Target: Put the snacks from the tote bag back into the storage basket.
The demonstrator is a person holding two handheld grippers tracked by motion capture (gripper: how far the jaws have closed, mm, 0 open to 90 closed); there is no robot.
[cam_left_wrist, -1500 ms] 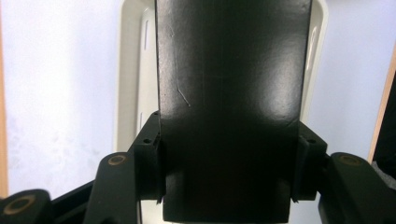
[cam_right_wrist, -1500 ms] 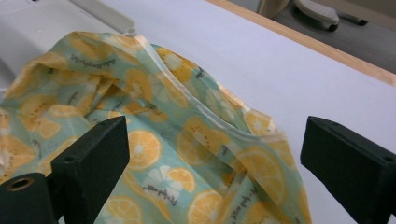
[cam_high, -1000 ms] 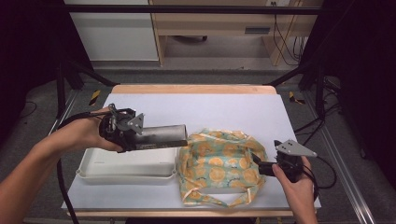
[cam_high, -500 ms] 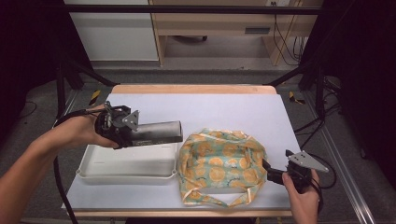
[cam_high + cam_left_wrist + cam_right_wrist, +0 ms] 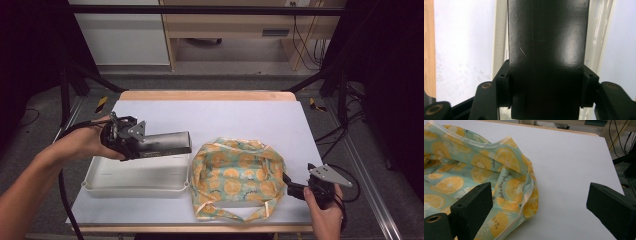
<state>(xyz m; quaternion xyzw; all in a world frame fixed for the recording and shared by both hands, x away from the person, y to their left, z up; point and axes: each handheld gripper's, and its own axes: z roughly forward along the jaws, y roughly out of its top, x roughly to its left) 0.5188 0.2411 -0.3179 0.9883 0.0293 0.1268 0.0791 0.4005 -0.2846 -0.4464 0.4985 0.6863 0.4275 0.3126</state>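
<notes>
Over tray point(image 5: 135, 180), L gripper point(image 5: 145, 142) level, clamping black box point(image 5: 167, 144); R gripper point(image 5: 536, 215) low, jaws apart.

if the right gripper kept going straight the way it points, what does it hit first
Most likely the fruit-print bag. The right gripper has open fingers aimed at the bag's near edge, with the left finger already over the fabric. The white table cover lies beyond. Depth is hard to judge.

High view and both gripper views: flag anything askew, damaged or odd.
Little stands out. The black box, clamped in the left gripper, hangs level over the white tray and bears a thin scratch. The fruit-print bag lies slumped and creased, mouth open. The right gripper is open beside it. Nothing spilled.
</notes>
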